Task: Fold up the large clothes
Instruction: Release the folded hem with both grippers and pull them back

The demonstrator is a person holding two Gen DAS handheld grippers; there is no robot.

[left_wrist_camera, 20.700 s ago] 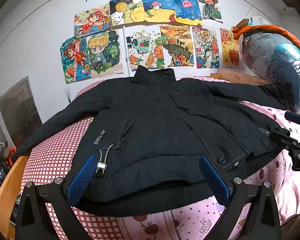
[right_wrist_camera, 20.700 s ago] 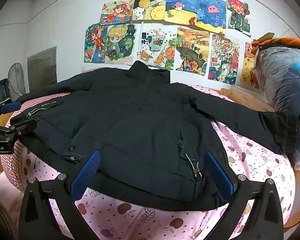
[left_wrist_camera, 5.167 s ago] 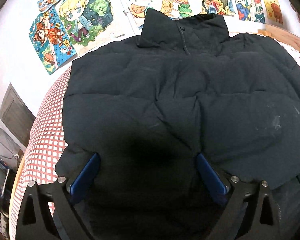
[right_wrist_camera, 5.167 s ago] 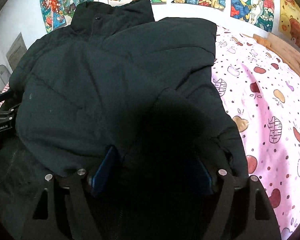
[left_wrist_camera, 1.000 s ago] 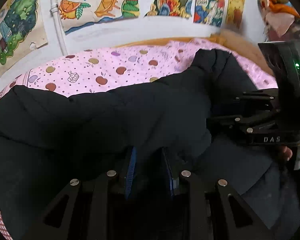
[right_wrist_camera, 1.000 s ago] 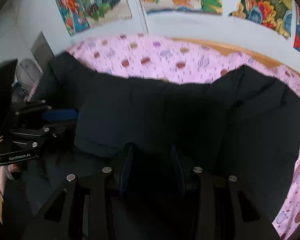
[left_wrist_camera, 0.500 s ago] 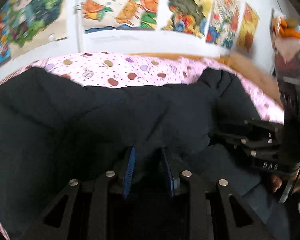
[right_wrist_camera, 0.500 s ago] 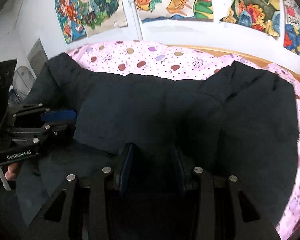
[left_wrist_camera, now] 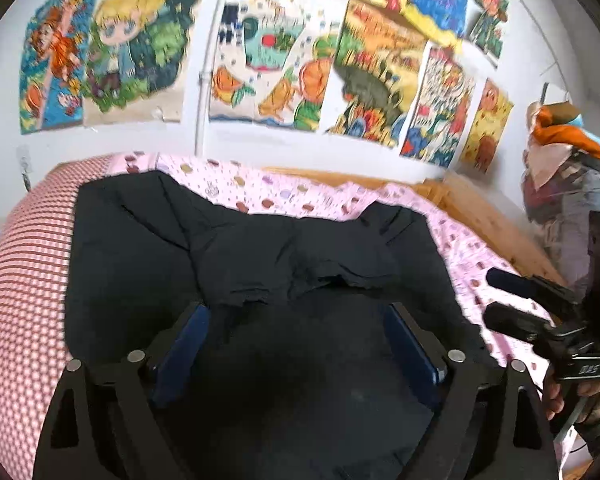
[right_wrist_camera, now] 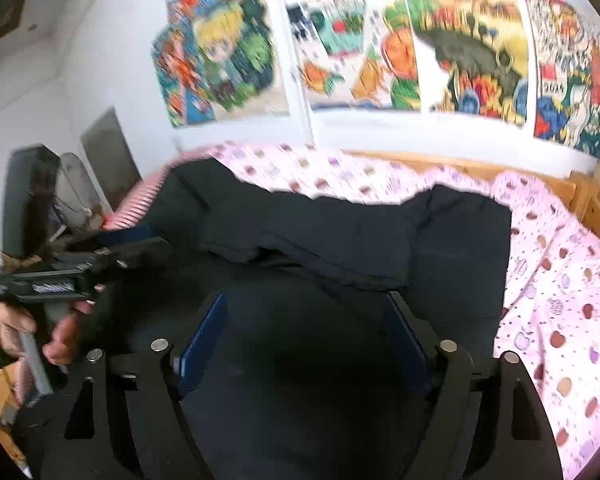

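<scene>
The black padded jacket (left_wrist_camera: 260, 264) lies folded into a compact bundle on the bed, its folded-over edge crossing the middle; it also shows in the right wrist view (right_wrist_camera: 340, 240). My left gripper (left_wrist_camera: 296, 332) is open just above the near part of the jacket, holding nothing. My right gripper (right_wrist_camera: 306, 328) is open too, over the near part of the bundle. Each gripper shows in the other's view: the right one at the right (left_wrist_camera: 540, 312), the left one at the left (right_wrist_camera: 80, 268).
The bed has a pink spotted sheet (right_wrist_camera: 560, 280) on the right and a red checked cover (left_wrist_camera: 16, 280) on the left. A wooden bed frame (left_wrist_camera: 480, 208) and a wall of drawings (left_wrist_camera: 280, 64) are behind. A plastic-wrapped bundle (left_wrist_camera: 564, 184) stands at the far right.
Both grippers were shut on the jacket's edge half a second ago; both have opened and let it drop folded over. Both have drawn back a little from the wall.
</scene>
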